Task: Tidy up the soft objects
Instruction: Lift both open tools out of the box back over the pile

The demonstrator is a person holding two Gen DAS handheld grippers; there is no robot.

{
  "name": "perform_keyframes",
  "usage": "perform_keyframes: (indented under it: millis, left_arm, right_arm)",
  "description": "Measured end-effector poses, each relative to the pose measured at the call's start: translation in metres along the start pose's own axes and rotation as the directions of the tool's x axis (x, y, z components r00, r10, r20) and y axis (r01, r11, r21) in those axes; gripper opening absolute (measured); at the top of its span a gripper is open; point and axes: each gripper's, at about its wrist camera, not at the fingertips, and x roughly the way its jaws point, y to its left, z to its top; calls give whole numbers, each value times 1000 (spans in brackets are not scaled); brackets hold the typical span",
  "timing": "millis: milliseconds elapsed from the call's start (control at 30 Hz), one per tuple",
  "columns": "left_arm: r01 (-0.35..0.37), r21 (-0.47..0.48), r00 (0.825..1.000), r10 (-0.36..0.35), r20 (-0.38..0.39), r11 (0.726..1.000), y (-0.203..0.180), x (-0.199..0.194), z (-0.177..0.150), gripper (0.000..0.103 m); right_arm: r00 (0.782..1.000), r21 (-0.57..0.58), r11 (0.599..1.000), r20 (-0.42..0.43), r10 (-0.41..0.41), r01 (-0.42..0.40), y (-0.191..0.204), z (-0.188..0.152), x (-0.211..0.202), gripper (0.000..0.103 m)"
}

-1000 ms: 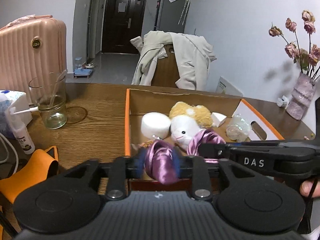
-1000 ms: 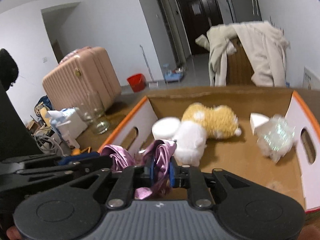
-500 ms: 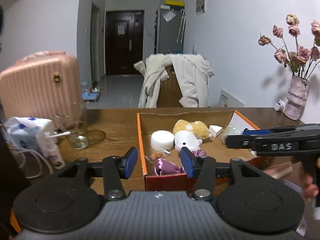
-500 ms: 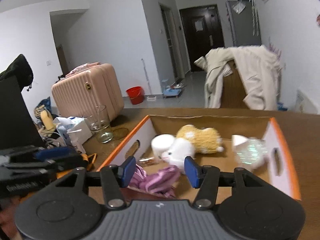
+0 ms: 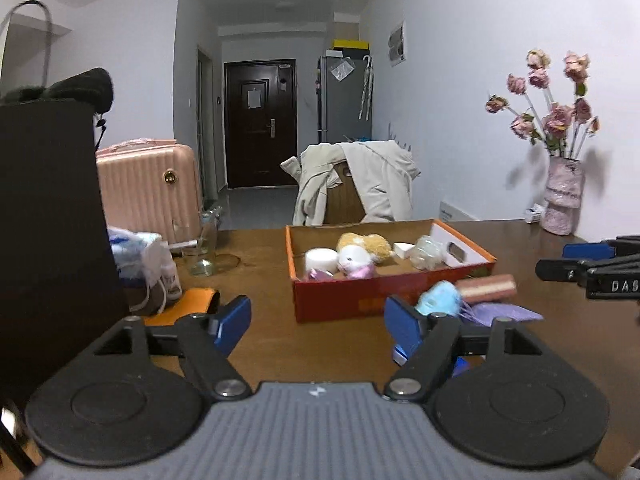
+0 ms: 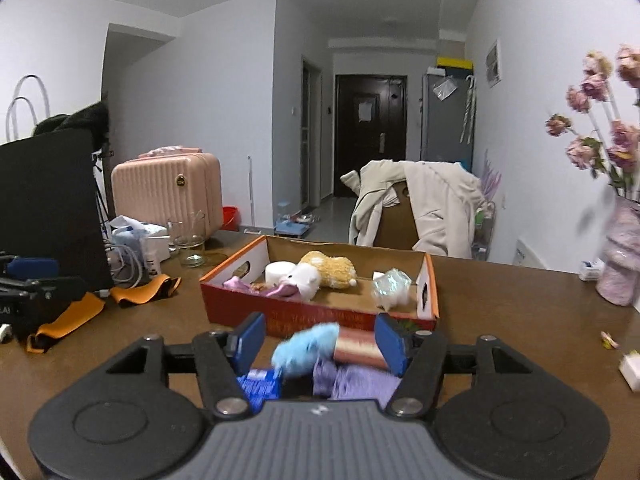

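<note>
Left wrist cam: my left gripper [image 5: 318, 326] has just been opening, jaws wide w/ nothing between. Box [image 5: 394, 294] sits beyond them, purple cloth [image 5: 318, 275] inside.

Right wrist cam: right gripper [image 6: 320, 342] also just opened, gripping nothing; blue plush [image 6: 306, 348] lies between the jaws, unpinched.

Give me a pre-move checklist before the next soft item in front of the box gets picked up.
1. Left gripper open, nothing between the pads: ok.
2. Right gripper open, its jaws just opened further, nothing gripped: ok.
3. Purple satin cloth lies inside the box: ok.
4. Blue fluffy item on the table in front of the box: ok.
5. Sharp view of the blue fluffy item: not ok, blurred.
6. Free floor in the box for more: ok.
</note>
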Motion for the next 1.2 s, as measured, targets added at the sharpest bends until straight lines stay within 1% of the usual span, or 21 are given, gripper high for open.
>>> perform_keyframes:
  millis: [133,233,400,600,767,933,1067,1200]
  left_arm:
    - [15,-26,1000,-15,11,1000,-9,-35,-19,79]
    - [16,-50,1000,-16,-1,999,-14,-52,-31,79]
    - [12,-48,1000,-13,-12,999,-20,-63,-39,79]
    - [29,-30,1000,-29,3,999,-30,-71,-41,79]
    - [32,-26,999,-32,-2,999,-34,-69,-42,79]
    - [39,-25,999,-39,-26,999,-37,-57,-43,79]
    - [48,-22,997,-49,-63,999,-41,-38,-45,79]
    - [55,-26,993,-58,-106,998,-43,-10,-46,79]
  right_arm:
    - [1000,13,1000,13,8,-8,13,-23,-38,66]
    - [1000,32,999,9,-13,12,20,-42,-59,66]
    - [1000,54,999,-25,-5,7,25,-68,-76,66]
    - [1000,60,998,-26,-13,14,27,-77,-86,66]
    - [999,68,997,-24,-21,23,24,-80,-89,66]
    - [999,81,997,-31,-20,22,18,-81,-84,66]
    - [999,98,995,-41,-11,14,12,-81,-72,65]
    - [999,116,993,-51,-5,11,1,-78,-52,65]
